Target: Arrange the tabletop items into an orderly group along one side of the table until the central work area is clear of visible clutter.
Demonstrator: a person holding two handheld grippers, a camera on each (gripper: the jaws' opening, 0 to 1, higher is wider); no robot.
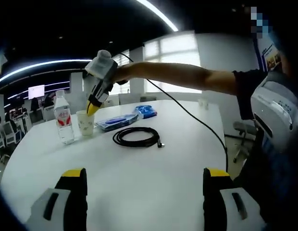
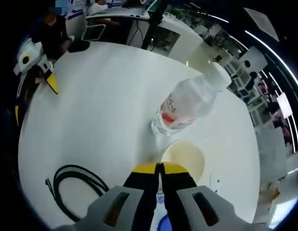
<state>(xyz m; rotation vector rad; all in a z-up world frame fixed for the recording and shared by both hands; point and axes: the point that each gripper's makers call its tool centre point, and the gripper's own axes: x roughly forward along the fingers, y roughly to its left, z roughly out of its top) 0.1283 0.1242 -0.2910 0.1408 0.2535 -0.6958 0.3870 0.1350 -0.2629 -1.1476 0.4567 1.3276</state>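
Note:
On the white round table [image 1: 139, 183] stands a paper cup [image 1: 85, 123], with a clear water bottle [image 1: 64, 120] with a red label just left of it. My right gripper [image 1: 93, 107] comes down on the cup's rim. From above, the right gripper [image 2: 158, 168] has its yellow tips pressed together on the near rim of the cup [image 2: 185, 159], beside the bottle [image 2: 187, 103]. A coiled black cable [image 1: 138, 136] lies mid-table. My left gripper [image 1: 145, 175] is open over the bare near part of the table.
Two blue packets [image 1: 116, 121] [image 1: 145, 111] lie behind the cable [image 2: 72, 185]. The left gripper [image 2: 33, 98] shows at the far table edge. A person's arm [image 1: 178, 77] and the gripper's cord cross the table. Chairs and desks stand beyond the table edge.

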